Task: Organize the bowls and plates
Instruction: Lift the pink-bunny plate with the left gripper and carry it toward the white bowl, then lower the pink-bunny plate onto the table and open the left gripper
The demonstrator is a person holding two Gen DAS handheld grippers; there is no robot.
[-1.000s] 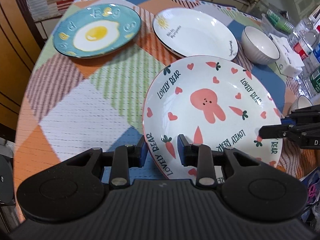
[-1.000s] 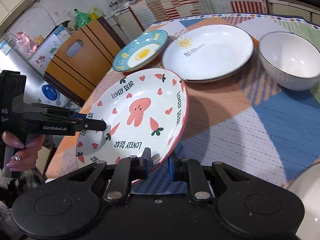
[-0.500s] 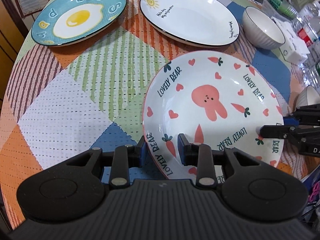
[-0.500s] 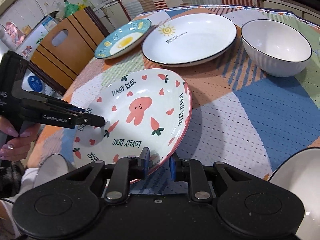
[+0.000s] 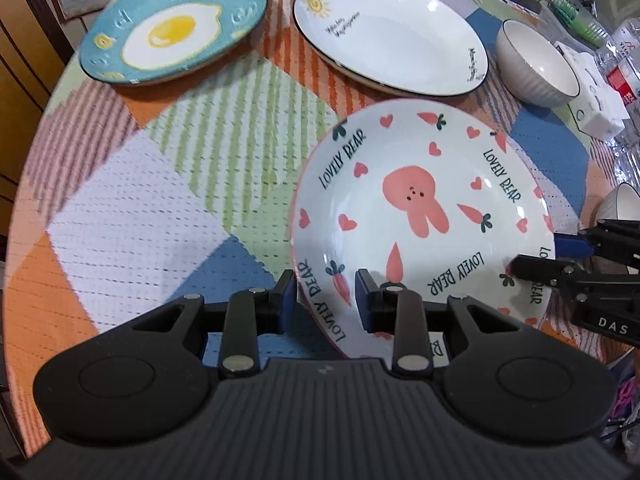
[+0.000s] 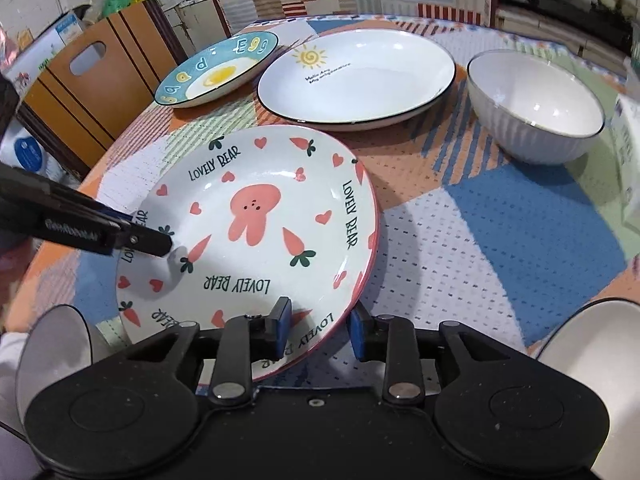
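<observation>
Pink-rimmed bunny plate (image 6: 256, 224) w/ its rim between both grippers: left gripper (image 5: 326, 296) pinching, right gripper (image 6: 318, 326) has just been opening, pads off. Keep it level, set it down slowly.

Your rabbit plate (image 5: 420, 216): white, pink rim, hearts, carrots, "LOVELY BEAR" lettering; near table edge, face up, looks slightly tilted. Beyond it you have the teal fried-egg plate (image 5: 172, 28) and the white sun plate (image 5: 392, 36), dark-rimmed, side by side, both flat. Ribbed white bowl (image 6: 536, 108) upright, just right of the sun plate. Another white bowl (image 6: 592, 344) shows partly at your near right.
</observation>
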